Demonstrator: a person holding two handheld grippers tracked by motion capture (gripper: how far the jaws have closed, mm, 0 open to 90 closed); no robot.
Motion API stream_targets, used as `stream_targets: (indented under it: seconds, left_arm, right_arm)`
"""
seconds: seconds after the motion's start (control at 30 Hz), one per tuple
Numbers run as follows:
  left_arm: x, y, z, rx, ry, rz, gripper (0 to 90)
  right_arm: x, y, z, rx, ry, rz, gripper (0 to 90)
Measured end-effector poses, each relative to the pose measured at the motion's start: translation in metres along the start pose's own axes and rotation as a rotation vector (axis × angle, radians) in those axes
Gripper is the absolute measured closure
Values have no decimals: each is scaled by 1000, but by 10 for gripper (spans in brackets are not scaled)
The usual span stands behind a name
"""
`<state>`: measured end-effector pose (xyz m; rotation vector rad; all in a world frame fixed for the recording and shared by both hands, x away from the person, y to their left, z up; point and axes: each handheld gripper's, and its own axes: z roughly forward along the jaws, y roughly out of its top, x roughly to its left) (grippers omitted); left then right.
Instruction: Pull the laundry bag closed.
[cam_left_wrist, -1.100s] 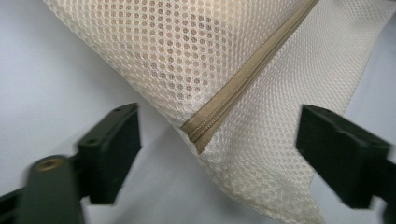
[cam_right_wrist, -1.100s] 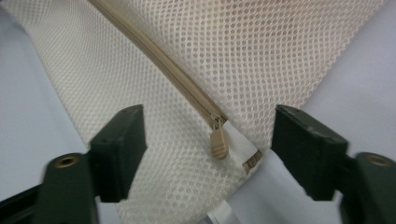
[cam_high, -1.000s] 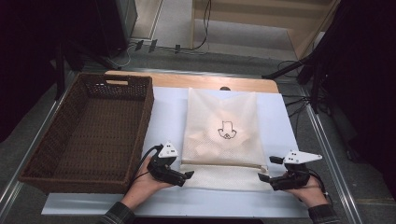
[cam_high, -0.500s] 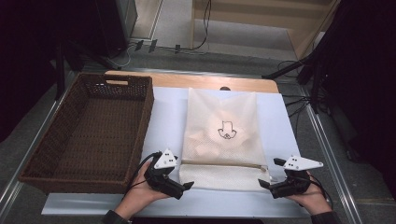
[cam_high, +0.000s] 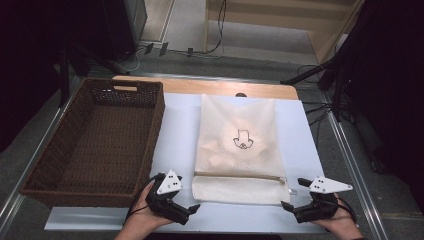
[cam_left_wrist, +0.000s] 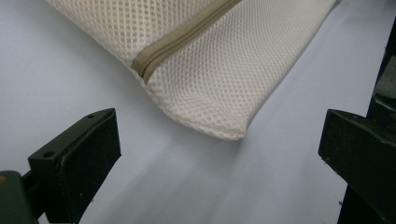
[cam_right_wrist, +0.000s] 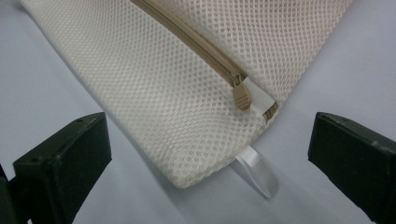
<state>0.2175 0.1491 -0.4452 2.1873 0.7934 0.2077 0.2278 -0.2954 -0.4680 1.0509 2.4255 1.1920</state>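
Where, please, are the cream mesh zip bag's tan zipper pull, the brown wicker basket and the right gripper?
Tan zipper pull (cam_right_wrist: 241, 95), right gripper view, on the pull tab.
Brown wicker basket (cam_high: 156, 127), high view, on its right wall.
Right gripper (cam_high: 294, 194), high view, midway between its open fingertips.

We see both forearms cut off by the bottom edge of the high view. In the left gripper view the mesh laundry bag (cam_left_wrist: 219, 70) runs off the top edge, and one black jaw is clipped at the right. The small dark print (cam_high: 243, 140) on the bag is too small to read. What lies inside stays veiled behind the mesh, shapes we cannot identify.
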Motion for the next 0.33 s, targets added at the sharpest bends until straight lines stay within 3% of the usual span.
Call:
stream_targets:
  seconds: [0.33]
  left_arm:
    - [1, 0, 3, 13, -5, 2, 0]
  right_arm:
    - [0, -2, -1, 3, -2, -6, 0]
